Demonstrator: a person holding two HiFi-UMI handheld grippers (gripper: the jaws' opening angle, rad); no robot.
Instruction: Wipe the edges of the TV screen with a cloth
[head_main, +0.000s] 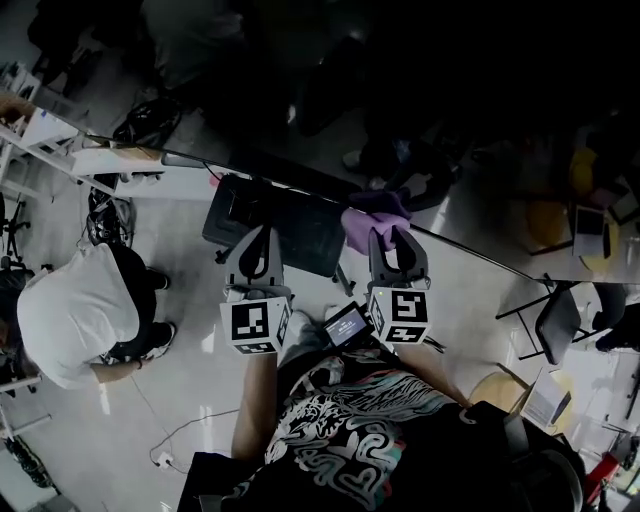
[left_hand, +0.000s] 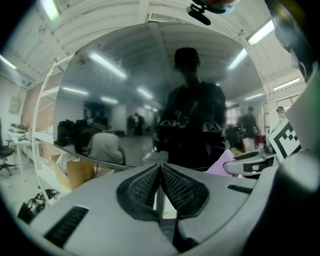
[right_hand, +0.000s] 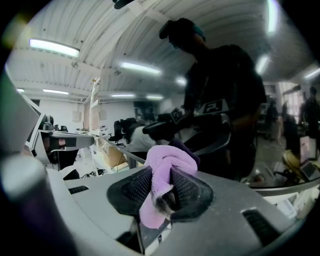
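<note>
The TV screen (left_hand: 120, 95) is a big dark glossy surface that mirrors the room and the person who holds the grippers. Its edge (head_main: 470, 250) runs slantwise through the head view. My right gripper (head_main: 392, 238) is shut on a purple cloth (head_main: 374, 214), which sits right at that edge. In the right gripper view the cloth (right_hand: 167, 162) bulges out between the ribbed pads, close to the screen (right_hand: 225, 95). My left gripper (head_main: 256, 244) is shut with nothing between its pads (left_hand: 172, 185), and it points at the screen further left.
A person in a white top (head_main: 70, 312) crouches on the floor at the left. A white shelf (head_main: 120, 160) stands at the upper left. A folding chair (head_main: 556, 322) is at the right, and a cardboard box (left_hand: 75, 172) shows below the screen's edge.
</note>
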